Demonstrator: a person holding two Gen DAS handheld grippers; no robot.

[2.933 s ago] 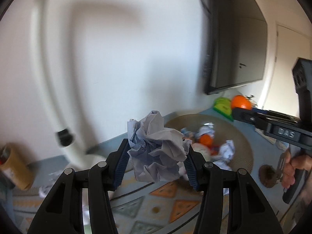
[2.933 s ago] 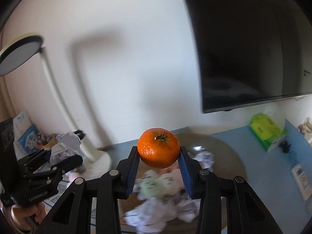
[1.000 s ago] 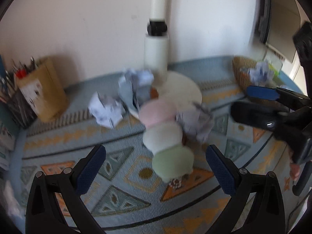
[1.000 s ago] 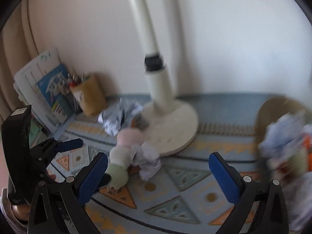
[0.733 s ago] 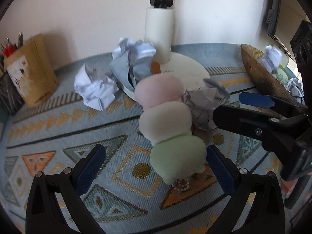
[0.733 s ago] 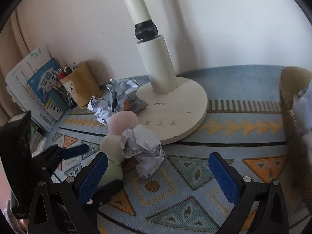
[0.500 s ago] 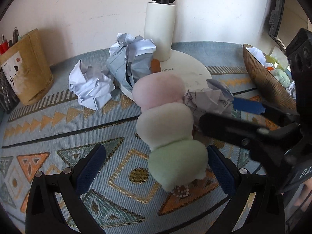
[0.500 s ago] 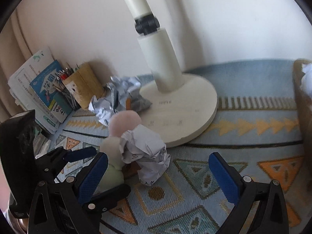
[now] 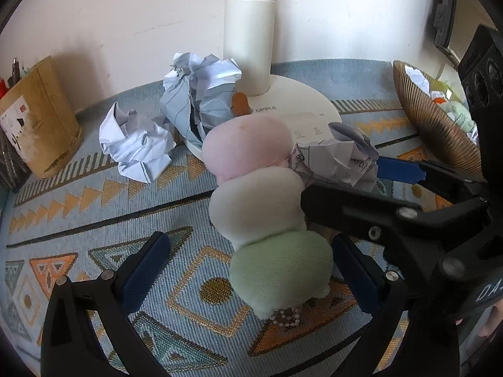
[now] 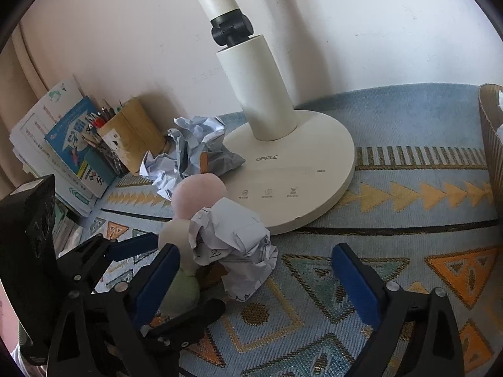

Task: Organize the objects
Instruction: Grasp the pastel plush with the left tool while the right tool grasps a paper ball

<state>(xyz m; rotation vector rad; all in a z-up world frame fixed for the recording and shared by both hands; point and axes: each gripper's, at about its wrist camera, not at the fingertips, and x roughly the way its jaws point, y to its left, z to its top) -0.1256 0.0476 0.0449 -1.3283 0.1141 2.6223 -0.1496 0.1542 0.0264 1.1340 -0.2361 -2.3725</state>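
Both my grippers are open: left gripper (image 9: pixel 248 270) straddles the plush dango (image 9: pixel 267 216) mid-frame, right gripper (image 10: pixel 256 278) straddles the crumpled paper (image 10: pixel 232 248). I should close slowly, avoiding collision.

Both fisheye views are bright and evenly lit by soft daylight. The lamp post (image 10: pixel 257 94) throws a faint, diffuse shadow on the white wall (image 10: pixel 377 25) to its right; the pen holder (image 9: pixel 34 116) casts another. Straight lines bow toward dark circular corners. Centres are sharp; the near right gripper (image 9: pixel 408 207) is slightly soft, without glare.
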